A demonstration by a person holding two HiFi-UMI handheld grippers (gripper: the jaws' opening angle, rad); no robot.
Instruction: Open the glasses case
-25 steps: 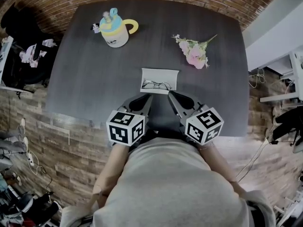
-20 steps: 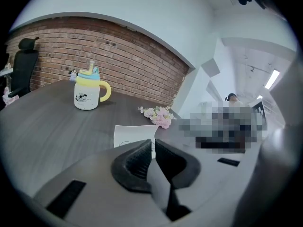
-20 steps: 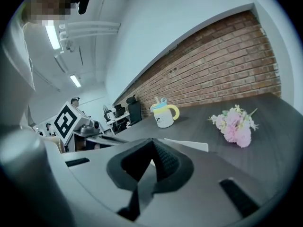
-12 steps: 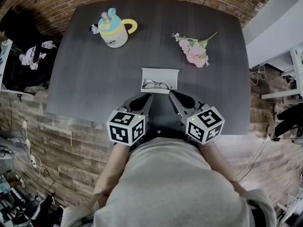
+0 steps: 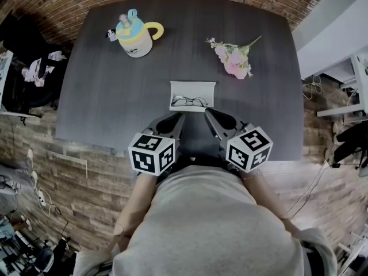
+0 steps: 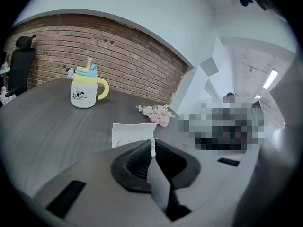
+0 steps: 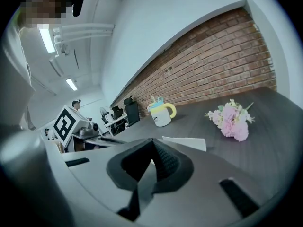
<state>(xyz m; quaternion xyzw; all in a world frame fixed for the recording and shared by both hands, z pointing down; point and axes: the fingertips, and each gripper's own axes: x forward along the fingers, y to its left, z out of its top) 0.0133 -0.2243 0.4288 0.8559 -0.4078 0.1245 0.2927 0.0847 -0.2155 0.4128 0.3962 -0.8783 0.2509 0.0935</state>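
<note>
Black ribbed pads pressed together on both tools, nothing between them: left tool (image 6: pixel 152 142) and right tool (image 7: pixel 153 141) alike. 2 tools, side by side over the near edge of the table (image 5: pixel 115 96), tips aimed at the glasses case (image 5: pixel 192 88), just short of it, not touching. 1 case, white, lid already up, 1 pair of glasses (image 5: pixel 188 102) inside; it sits mid-width, nearer the table's near edge. Beyond: 1 lidded cup (image 5: pixel 137 34) far left, 1 pink flower bunch (image 5: pixel 233 59) far right, both well apart from the case. Bare tabletop L & R of the case and behind it.
</note>
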